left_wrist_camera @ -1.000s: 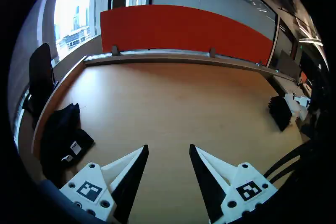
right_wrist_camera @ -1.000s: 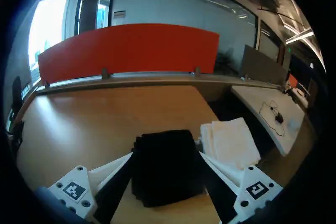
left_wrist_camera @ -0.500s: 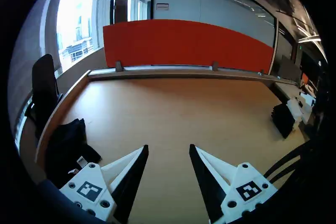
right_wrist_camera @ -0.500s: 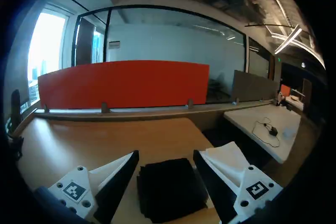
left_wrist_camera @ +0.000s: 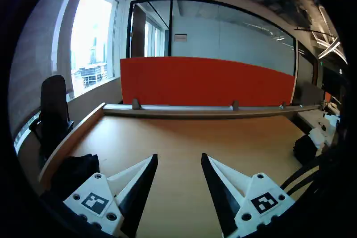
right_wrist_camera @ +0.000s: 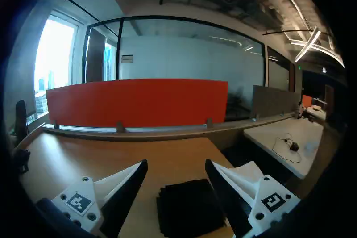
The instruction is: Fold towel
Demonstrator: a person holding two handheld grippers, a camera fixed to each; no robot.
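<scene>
A wooden desk (left_wrist_camera: 187,135) is backed by an orange partition (left_wrist_camera: 205,81); a window (left_wrist_camera: 91,55) is seen at the left. The left gripper (left_wrist_camera: 178,157) and right gripper (right_wrist_camera: 176,163) are held with fingers (left_wrist_camera: 140,184) released, empty. A folded black towel (right_wrist_camera: 189,206) is laid on the desk, framed by the right gripper.

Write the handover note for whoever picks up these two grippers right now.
Left gripper: open, empty, above bare wooden table.
Right gripper: open, empty, above the folded black towels, not gripping them.
Done: that black stack lies folded on the table.
Left: a crumpled dark cloth at the table's edge, lower left in the left gripper view, probably next to fold.
</scene>
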